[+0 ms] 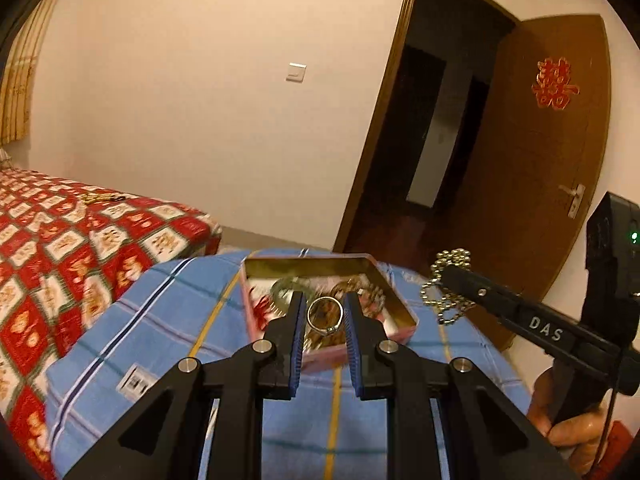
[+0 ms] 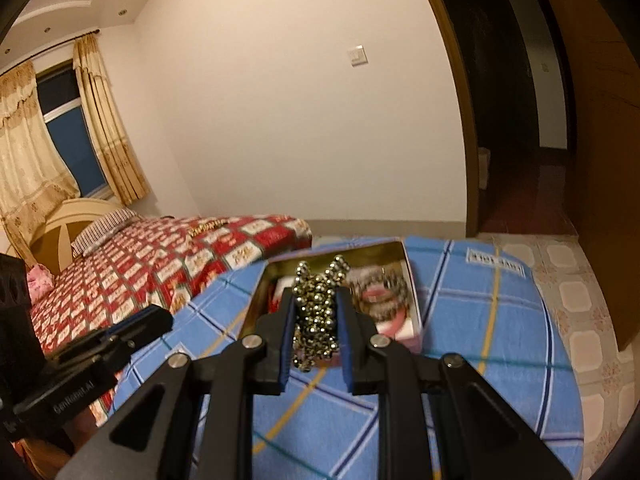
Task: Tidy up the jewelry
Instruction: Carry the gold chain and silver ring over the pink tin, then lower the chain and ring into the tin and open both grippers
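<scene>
Left wrist view: thin silver ring (image 1: 325,314) with tiny stone, clamped upright in left claw (image 1: 322,316).

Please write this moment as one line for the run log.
left gripper: shut on ring | right gripper: shut on bead chain | tin box: open, on blue cloth

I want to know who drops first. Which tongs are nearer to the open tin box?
Left. The left tongs, holding a ring, hang over the tin box. The right tongs, gripping a bead chain, are beside its right edge.
</scene>
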`<state>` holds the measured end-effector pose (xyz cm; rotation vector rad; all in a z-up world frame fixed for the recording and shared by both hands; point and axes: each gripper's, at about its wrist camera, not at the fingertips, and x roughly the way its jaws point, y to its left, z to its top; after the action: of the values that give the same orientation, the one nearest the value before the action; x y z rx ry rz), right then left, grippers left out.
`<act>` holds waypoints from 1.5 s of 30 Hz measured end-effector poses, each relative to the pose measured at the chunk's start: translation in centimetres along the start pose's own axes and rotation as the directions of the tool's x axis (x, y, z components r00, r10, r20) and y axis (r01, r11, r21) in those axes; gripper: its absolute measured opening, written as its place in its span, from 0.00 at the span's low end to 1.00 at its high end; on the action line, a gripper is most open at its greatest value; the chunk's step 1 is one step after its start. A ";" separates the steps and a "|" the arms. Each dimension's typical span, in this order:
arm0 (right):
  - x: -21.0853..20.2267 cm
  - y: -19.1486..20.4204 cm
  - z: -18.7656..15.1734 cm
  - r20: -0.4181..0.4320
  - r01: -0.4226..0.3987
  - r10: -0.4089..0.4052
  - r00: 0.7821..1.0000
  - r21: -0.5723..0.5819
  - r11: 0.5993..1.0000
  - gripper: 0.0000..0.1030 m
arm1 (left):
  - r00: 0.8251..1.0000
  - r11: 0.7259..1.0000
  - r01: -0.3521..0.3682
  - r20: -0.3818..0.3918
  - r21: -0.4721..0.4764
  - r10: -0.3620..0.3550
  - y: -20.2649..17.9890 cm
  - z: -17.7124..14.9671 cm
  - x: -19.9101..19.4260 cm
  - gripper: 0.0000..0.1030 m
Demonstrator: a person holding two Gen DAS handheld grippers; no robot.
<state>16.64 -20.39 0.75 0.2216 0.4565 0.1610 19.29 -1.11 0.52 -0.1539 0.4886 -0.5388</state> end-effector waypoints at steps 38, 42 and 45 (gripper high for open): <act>13.4 -5.0 -0.6 -0.124 -0.022 0.028 0.992 0.043 0.999 0.39 | 0.982 0.991 -0.107 -0.166 -0.083 0.092 2.7 -1.4 15.0 0.22; 10.0 -5.4 0.0 0.058 0.070 -0.074 0.996 0.061 0.996 0.77 | 0.988 0.991 -0.085 -0.139 -0.106 0.070 2.5 -1.0 14.1 0.68; 7.9 -6.4 0.0 0.160 0.160 -0.178 0.971 0.118 0.980 0.85 | 0.990 0.990 -0.123 -0.084 -0.071 0.117 1.6 -0.6 12.7 0.73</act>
<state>24.31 -24.95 -4.09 0.2950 0.3122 -0.0490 29.22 -6.41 -5.56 -0.1751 0.5924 -0.4092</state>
